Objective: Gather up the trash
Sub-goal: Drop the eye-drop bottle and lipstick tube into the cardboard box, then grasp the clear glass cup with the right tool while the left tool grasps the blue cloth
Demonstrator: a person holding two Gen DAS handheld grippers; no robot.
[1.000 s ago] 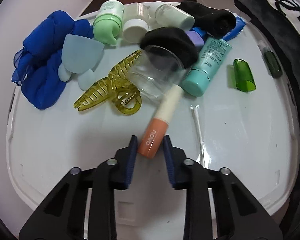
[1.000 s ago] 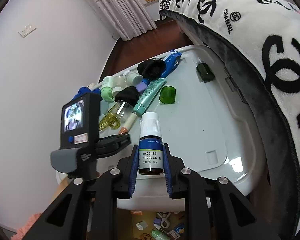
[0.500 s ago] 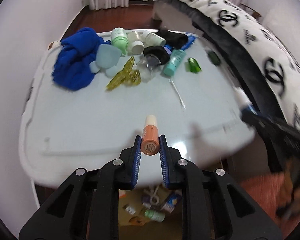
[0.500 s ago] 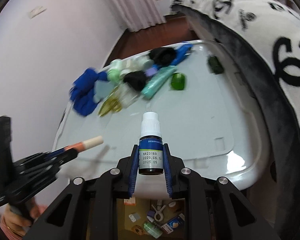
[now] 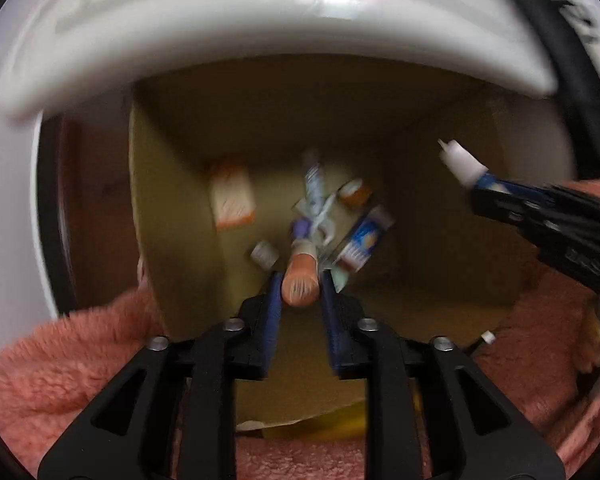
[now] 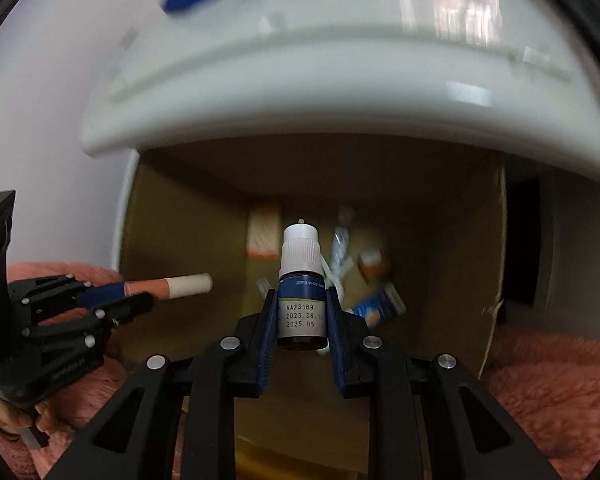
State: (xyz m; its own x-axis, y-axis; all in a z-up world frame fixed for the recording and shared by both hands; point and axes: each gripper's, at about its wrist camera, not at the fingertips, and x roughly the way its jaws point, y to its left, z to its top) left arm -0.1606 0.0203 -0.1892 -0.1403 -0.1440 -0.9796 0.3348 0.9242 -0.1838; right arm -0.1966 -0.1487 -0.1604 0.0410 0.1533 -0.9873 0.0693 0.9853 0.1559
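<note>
Both views are smeared by motion. In the box (image 5: 188,216), the trash at twelve o'clock of the left gripper (image 5: 299,292) is too blurred to name; printing on the carton (image 5: 233,200) and tube (image 5: 364,240) cannot be read. The stick's (image 5: 300,280) cap end hides behind its own butt. In the right view, the table's (image 6: 340,92) clutter at twelve o'clock is cut by the top edge, just colour streaks. The bottle's (image 6: 302,300) upper label is illegible.
</note>
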